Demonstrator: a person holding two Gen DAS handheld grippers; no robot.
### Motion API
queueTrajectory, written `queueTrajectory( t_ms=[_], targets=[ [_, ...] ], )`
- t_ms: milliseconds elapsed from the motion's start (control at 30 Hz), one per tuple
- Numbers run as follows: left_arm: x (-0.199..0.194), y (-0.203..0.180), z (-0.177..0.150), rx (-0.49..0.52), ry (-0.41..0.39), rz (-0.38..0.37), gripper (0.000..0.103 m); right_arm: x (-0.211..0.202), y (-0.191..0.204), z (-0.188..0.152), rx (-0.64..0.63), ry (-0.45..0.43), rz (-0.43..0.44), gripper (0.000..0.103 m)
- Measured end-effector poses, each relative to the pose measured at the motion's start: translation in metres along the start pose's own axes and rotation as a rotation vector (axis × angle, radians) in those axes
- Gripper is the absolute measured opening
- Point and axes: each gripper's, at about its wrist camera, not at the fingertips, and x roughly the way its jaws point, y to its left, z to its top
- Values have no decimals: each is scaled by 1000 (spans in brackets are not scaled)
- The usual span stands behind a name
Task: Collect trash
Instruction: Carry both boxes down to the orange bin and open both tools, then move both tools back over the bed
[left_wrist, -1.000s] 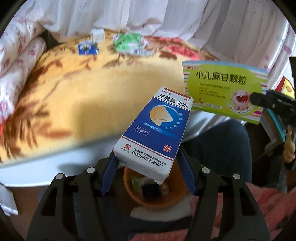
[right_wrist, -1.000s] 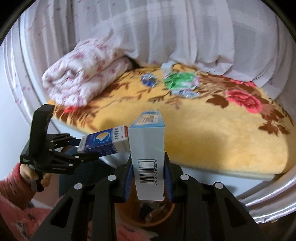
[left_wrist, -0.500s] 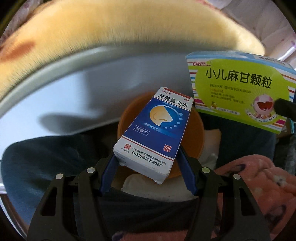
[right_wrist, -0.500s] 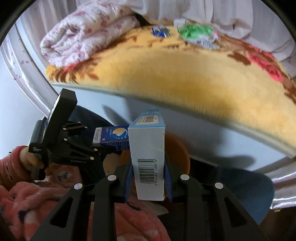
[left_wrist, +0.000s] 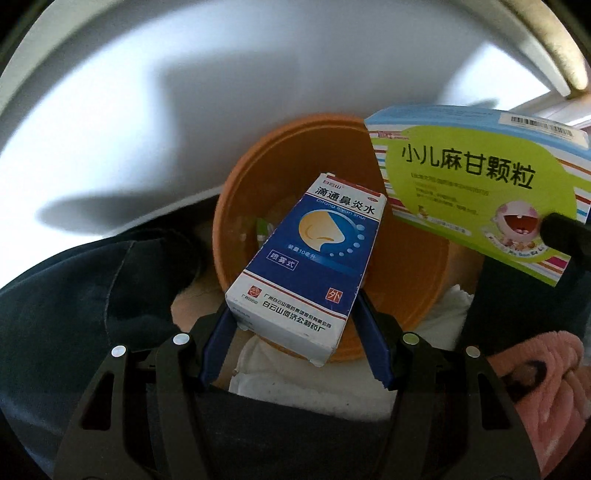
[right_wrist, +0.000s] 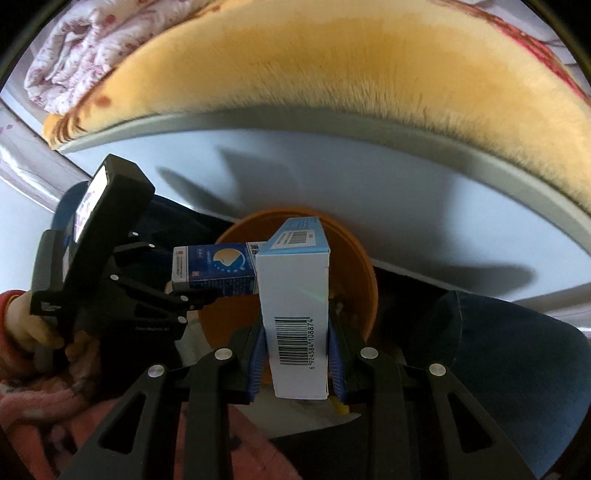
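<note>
We hold a box in each tool, both poised over the orange bin (left_wrist: 240, 206). Our left tool (left_wrist: 295, 332) is clamped on the blue nasal-spray box (left_wrist: 310, 258), its blue pads (left_wrist: 218, 343) pressing the box's lower end from either side; the box juts forward and tilts to the right, with the bin's mouth directly beyond it. In the bin, past the box's left edge, we can make out a scrap of green and white litter, too blurred to name.

Our right tool (right_wrist: 297, 362) grips the green children's-medicine box (left_wrist: 476, 192) by its narrow white side, the barcode facing the camera, the box standing upright between the pads. From the right wrist view the same bin (right_wrist: 354, 258) sits just behind this box, and the left tool reaches in from the left, its blue box nearly touching the white one.

Beyond both tools runs the pale bed frame (right_wrist: 406, 177), topped by a yellow blanket (right_wrist: 332, 62). Dark trousers (left_wrist: 74, 295) and a pink fleece sleeve (left_wrist: 546, 376) flank the bin.
</note>
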Motion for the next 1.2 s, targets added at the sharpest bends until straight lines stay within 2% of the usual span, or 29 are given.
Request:
queueTrajectory(
  t_ms=[367, 400, 433, 467, 500, 533, 633, 900, 1200],
  targets=[
    [20, 7, 12, -13, 87, 22, 62, 39, -10, 8, 32, 78, -7, 31],
    [20, 7, 12, -11, 93, 30, 62, 40, -9, 8, 30, 84, -6, 33],
    [21, 4, 12, -11, 97, 35, 63, 40, -3, 10, 35, 84, -5, 50],
    [21, 3, 12, -9, 101, 38, 65, 39, -5, 12, 46, 79, -6, 60],
    [21, 3, 12, -8, 102, 42, 72, 38, -4, 12, 41, 71, -14, 65],
    [20, 3, 11, -11, 97, 51, 77, 35, -3, 13, 35, 60, -26, 65],
    [16, 4, 11, -21, 88, 57, 82, 31, -7, 12, 50, 53, -19, 69],
    [12, -2, 8, -19, 59, 66, 82, 13, -17, 5, 60, 25, -35, 74],
    [-12, -6, -6, -14, 0, 54, 82, -6, -19, 4, 46, -20, -41, 77]
  ],
)
